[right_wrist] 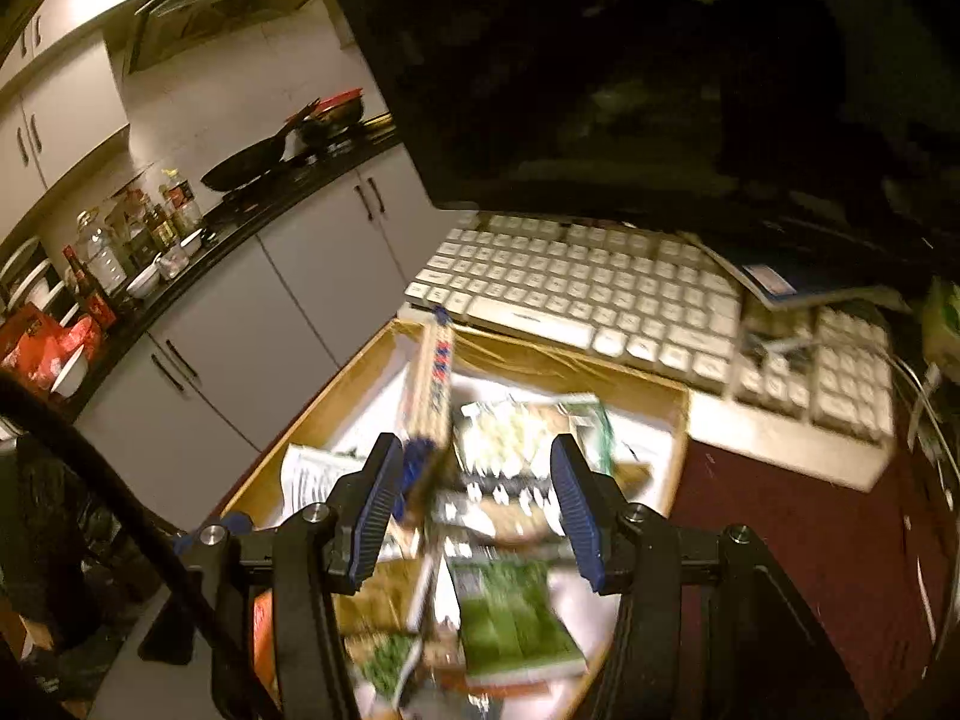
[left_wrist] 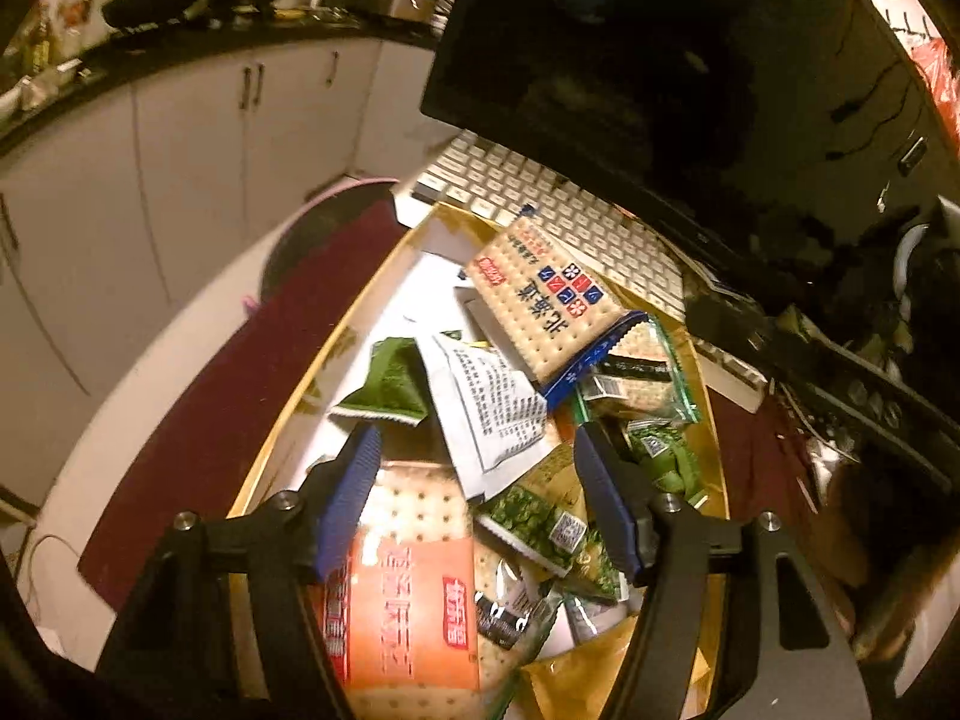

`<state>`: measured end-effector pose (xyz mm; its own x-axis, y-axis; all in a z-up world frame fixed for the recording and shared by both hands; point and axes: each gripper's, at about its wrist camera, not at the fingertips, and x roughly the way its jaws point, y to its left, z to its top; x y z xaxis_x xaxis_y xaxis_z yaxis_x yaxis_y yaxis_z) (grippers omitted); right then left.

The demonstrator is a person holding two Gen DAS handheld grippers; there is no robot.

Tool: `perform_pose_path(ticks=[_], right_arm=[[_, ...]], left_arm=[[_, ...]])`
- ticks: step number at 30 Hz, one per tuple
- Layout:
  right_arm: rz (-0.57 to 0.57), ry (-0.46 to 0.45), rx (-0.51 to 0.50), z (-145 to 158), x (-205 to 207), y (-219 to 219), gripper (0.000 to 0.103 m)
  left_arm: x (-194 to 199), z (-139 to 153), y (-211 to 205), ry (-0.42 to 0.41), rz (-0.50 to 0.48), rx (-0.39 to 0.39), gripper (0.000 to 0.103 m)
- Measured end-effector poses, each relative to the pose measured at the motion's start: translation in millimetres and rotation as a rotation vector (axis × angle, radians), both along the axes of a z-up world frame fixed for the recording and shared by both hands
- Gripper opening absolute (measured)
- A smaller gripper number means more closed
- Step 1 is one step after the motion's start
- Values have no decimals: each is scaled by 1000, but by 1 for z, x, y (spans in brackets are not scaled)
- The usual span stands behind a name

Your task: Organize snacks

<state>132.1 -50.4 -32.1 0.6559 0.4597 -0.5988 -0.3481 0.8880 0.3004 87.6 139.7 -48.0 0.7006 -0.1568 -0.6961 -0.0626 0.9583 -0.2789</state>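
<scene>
Snack packets: mixed lot lying loose in a shallow gold-walled cardboard box (left_wrist: 282, 432) on the dark red cloth of the worktop (left_wrist: 198, 414).
Contents: blue-trimmed cracker pack (left_wrist: 543, 294) propped at the far end; orange cracker pack (left_wrist: 408, 606) nearest; white printed sachet (left_wrist: 489, 405); green seaweed packets (left_wrist: 531, 519).
Left tongs (left_wrist: 477, 477): released, hovering over the pile, nothing gripped.
Right tongs (right_wrist: 477, 492): released, likewise empty; view blurred.
Behind: white keyboard (right_wrist: 576, 288), dark monitor (left_wrist: 660, 60).
Step, judged: between picks. Next needs one packet singled out and pinched by an edge.

a home kitchen: cabinets (right_wrist: 336, 276), a wok (right_wrist: 243, 171) and bottles (right_wrist: 105, 255) on the counter (right_wrist: 198, 240).
</scene>
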Motion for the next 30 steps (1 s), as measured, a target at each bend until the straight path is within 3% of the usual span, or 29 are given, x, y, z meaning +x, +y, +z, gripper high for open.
perform_pose_path(ticks=[4,6,8,12,20,30], right_arm=[[10,6,-3,-12,-18,-4,54],[22,-2,12,-16,-28,-7,66],[22,-9,28,-18,-36,-10,71],[21,3,62,-20,-54,-17,73],[-18,18,80,-23,-89,-25,73],[-48,-51,-10,-16,-102,-10,73]], left_arm=[[-15,4,-12,-31,68,100,77],[-24,5,-21,-51,94,173,78],[-32,9,-30,-73,117,247,79],[-47,17,-43,-115,132,335,83],[-80,21,-48,-103,141,348,85],[-89,21,-52,-97,149,430,89]])
